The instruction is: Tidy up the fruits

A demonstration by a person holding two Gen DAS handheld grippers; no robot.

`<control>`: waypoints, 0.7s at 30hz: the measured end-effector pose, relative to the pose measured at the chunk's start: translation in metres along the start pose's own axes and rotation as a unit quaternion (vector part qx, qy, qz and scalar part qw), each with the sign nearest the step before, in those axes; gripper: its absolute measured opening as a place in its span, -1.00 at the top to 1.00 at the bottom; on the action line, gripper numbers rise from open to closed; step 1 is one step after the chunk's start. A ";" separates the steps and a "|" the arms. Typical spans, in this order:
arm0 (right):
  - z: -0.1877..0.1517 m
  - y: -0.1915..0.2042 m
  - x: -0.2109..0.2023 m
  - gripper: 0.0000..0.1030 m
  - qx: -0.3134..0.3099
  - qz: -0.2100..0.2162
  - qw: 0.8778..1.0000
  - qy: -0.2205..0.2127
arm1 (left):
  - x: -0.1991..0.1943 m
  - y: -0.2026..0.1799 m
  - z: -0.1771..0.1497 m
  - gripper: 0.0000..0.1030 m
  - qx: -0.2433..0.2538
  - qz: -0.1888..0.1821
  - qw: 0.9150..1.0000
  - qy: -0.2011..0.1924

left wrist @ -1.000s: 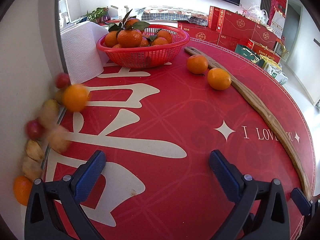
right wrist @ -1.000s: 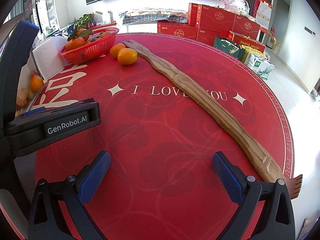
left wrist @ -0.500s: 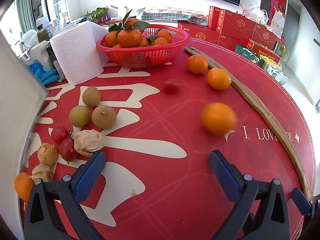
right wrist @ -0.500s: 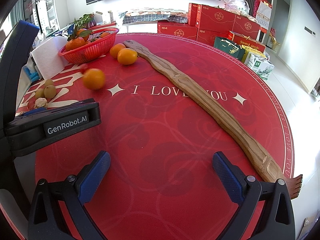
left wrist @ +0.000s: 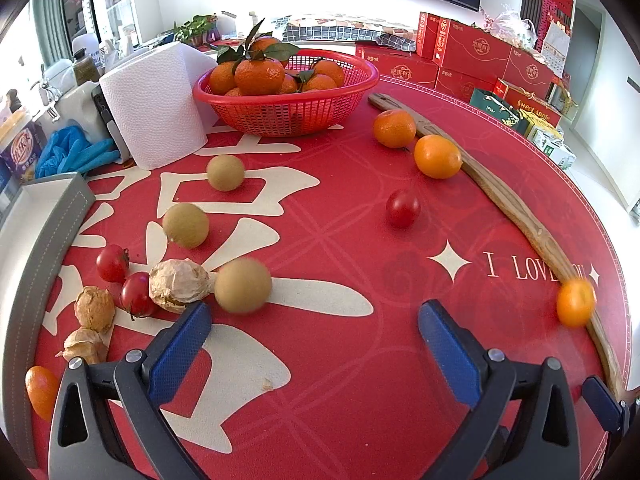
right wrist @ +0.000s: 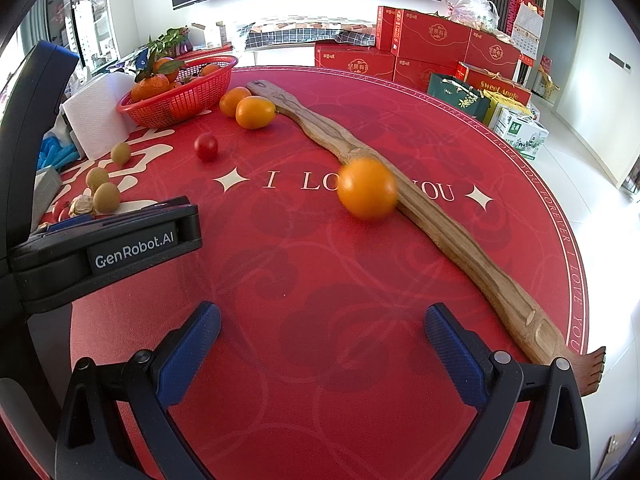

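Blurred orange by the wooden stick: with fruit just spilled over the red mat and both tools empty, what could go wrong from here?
1. The blurred orange touches the wooden stick; it may bounce off or roll along toward the mat edge.
2. The blurred round tan fruit sits close to the open left tool; closing early could knock it away.
3. The papery husked fruits look fragile; a hard pinch could crush them.

The red table mat (right wrist: 360, 280) bears "I LOVE YOU" in cream letters between star marks, partly covered by an orange (right wrist: 367, 189), with "I LOVE YOU FOREVER" repeating around its rim. The left gripper (right wrist: 104, 240) body carries a "GenRobot.AI" label. A red gift box (right wrist: 496, 84) reads "Sweet Apple".
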State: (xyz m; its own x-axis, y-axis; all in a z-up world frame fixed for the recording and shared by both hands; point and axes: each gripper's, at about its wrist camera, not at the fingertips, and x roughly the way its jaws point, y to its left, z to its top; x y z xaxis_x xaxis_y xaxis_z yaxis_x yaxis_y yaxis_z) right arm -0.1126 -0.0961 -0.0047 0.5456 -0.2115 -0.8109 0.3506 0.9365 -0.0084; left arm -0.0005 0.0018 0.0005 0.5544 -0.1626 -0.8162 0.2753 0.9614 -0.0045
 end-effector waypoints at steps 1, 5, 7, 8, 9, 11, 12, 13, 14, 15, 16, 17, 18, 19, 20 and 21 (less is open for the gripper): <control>0.000 0.000 0.000 -0.99 0.000 0.000 1.000 0.000 | 0.000 0.000 0.000 -1.00 0.000 0.000 1.000 0.000; 0.000 0.000 0.000 -0.99 0.000 0.000 1.000 0.000 | 0.000 0.001 0.000 -1.00 0.000 0.000 1.000 0.000; 0.000 0.000 0.000 -0.99 0.000 0.000 1.000 0.000 | 0.000 0.000 0.000 -1.00 0.000 0.000 1.000 0.000; 0.000 0.000 0.000 -0.99 0.000 0.000 1.000 0.000 | 0.000 0.000 0.000 -1.00 0.000 0.000 1.000 0.000; 0.000 0.000 0.000 -0.99 0.000 0.000 1.000 0.000 | 0.000 0.000 0.000 -1.00 0.000 0.000 1.000 0.000; 0.000 0.000 0.000 -0.99 0.000 0.000 1.000 0.000 | 0.000 0.001 0.000 -1.00 0.000 0.000 1.000 0.000; 0.000 0.000 0.000 -0.99 0.000 0.000 1.000 0.000 | 0.000 0.001 0.000 -1.00 0.000 0.000 1.000 0.000; 0.000 0.000 0.000 -0.99 0.000 0.000 1.000 0.000 | 0.000 0.001 0.000 -1.00 0.000 0.000 1.000 0.000; 0.000 0.000 0.000 -0.99 0.000 0.000 1.000 0.000 | 0.000 0.000 0.000 -1.00 0.000 0.001 1.000 0.000; 0.000 0.000 0.000 -0.99 0.000 0.000 1.000 0.000 | 0.000 0.000 0.000 -1.00 0.001 0.001 1.000 0.000; 0.000 0.000 0.000 -0.99 0.000 0.000 1.000 0.000 | 0.002 0.004 -0.001 -1.00 0.000 -0.001 1.000 0.000; 0.000 0.000 0.000 -0.99 0.000 0.000 1.000 0.000 | 0.001 0.004 -0.001 -1.00 0.002 -0.002 1.000 0.000; 0.000 0.000 0.000 -0.99 0.000 0.000 1.000 0.000 | 0.001 0.004 -0.002 -1.00 0.009 -0.004 1.000 0.000; 0.000 0.000 0.000 -0.99 0.000 0.000 1.000 0.000 | -0.002 0.007 -0.005 -1.00 0.013 -0.003 1.000 0.001; 0.000 0.000 0.000 -0.99 0.000 0.000 1.000 0.000 | -0.004 0.012 -0.007 -1.00 0.014 0.000 1.000 0.004; 0.000 0.000 0.000 -0.99 0.000 0.000 1.000 0.000 | -0.009 0.017 -0.010 -1.00 0.016 0.005 1.000 0.008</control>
State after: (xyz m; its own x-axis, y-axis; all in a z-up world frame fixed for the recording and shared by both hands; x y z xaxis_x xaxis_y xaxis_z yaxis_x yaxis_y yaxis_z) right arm -0.1128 -0.0964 -0.0048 0.5460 -0.2113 -0.8107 0.3505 0.9365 -0.0080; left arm -0.0089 0.0217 0.0023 0.5451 -0.1497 -0.8249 0.2945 0.9554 0.0211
